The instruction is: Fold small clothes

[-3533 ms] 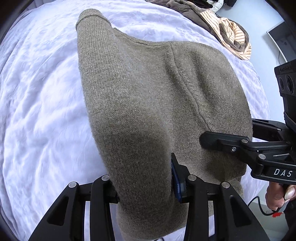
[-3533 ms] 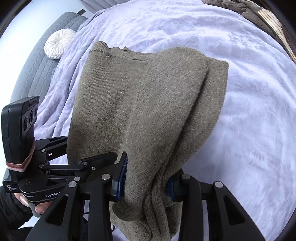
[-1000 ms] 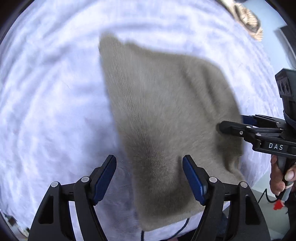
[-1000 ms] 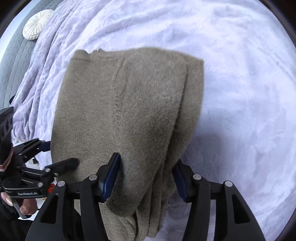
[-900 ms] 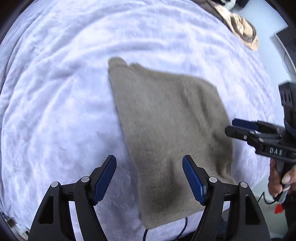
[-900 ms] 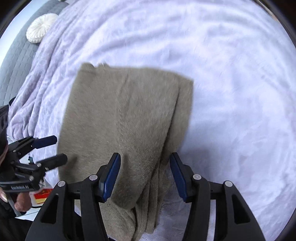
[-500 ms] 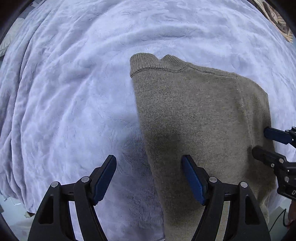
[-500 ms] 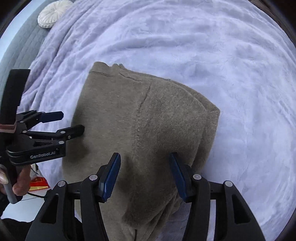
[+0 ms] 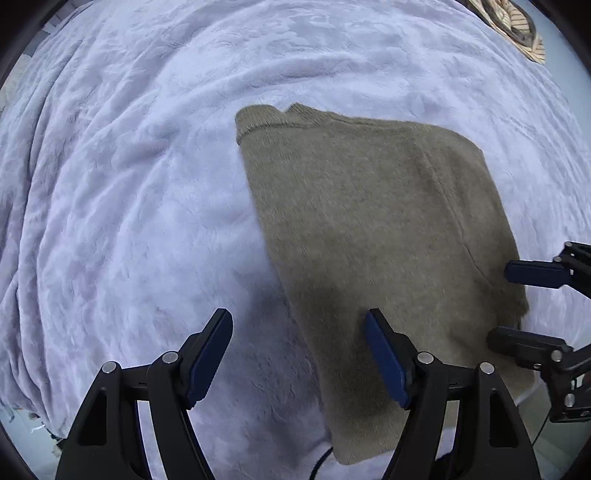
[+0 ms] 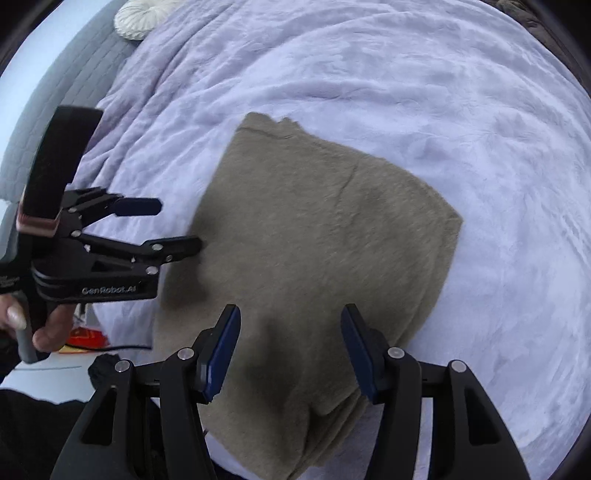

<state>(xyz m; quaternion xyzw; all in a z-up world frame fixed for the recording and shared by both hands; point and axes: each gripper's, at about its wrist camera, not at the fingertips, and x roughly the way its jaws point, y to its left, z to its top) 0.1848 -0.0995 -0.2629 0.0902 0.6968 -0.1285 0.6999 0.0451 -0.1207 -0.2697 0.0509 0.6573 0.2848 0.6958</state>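
An olive-brown knit sweater (image 9: 373,221) lies folded flat on the lavender blanket (image 9: 129,166); its near end hangs over the bed's front edge. It also shows in the right wrist view (image 10: 314,251). My left gripper (image 9: 299,332) is open and empty, above the sweater's left edge. It also shows in the right wrist view (image 10: 177,225), open beside the sweater's left side. My right gripper (image 10: 290,328) is open and empty, above the sweater's near part. It also shows at the right edge of the left wrist view (image 9: 517,302).
A pile of striped and brown clothes (image 9: 517,22) lies at the far right of the bed. A round white cushion (image 10: 138,18) rests on a grey quilted headboard (image 10: 55,92) at far left. The floor, a cable and a red object (image 10: 85,338) lie below the bed's edge.
Both grippers have let go of the sweater and opened. It now lies flat on the blanket. Both grippers have drawn back, the left one sliding left.
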